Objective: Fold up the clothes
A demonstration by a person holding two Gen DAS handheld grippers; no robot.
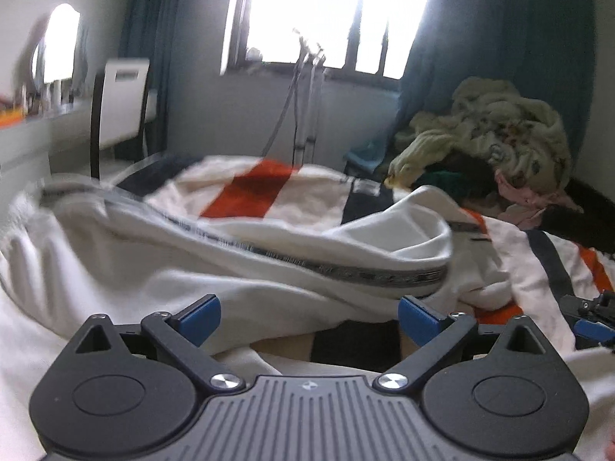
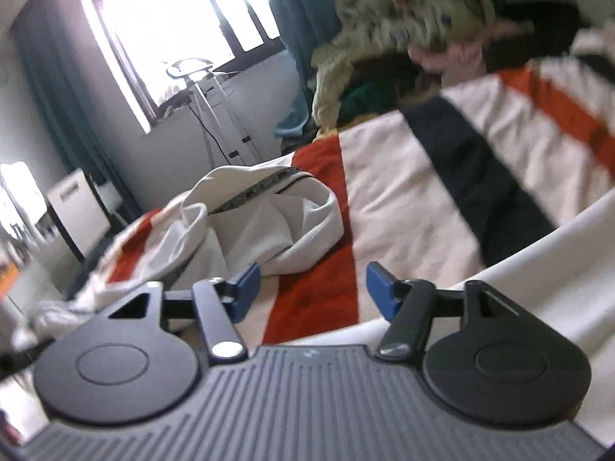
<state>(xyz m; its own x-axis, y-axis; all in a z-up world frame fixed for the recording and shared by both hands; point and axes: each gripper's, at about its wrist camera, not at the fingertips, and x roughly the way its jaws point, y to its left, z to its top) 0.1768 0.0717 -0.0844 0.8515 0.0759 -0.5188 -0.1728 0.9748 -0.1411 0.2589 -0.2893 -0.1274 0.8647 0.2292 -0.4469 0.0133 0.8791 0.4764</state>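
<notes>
Above the white garment (image 1: 230,269), both tongs (image 1: 309,320) (image 2: 312,292) gape, holding nothing.

Left gripper (image 1: 309,317) and right gripper (image 2: 311,288): black linkage arms; blue pads; silver screws; ribbed grey housing.

Your left wrist camera sits low over the bed, facing the window (image 1: 330,11) at 12 o'clock. Your right wrist camera, tilted, finds it at 10 o'clock. Both share the striped blanket (image 1: 250,192), white garment (image 2: 265,211) and clothes pile (image 1: 496,130).
</notes>
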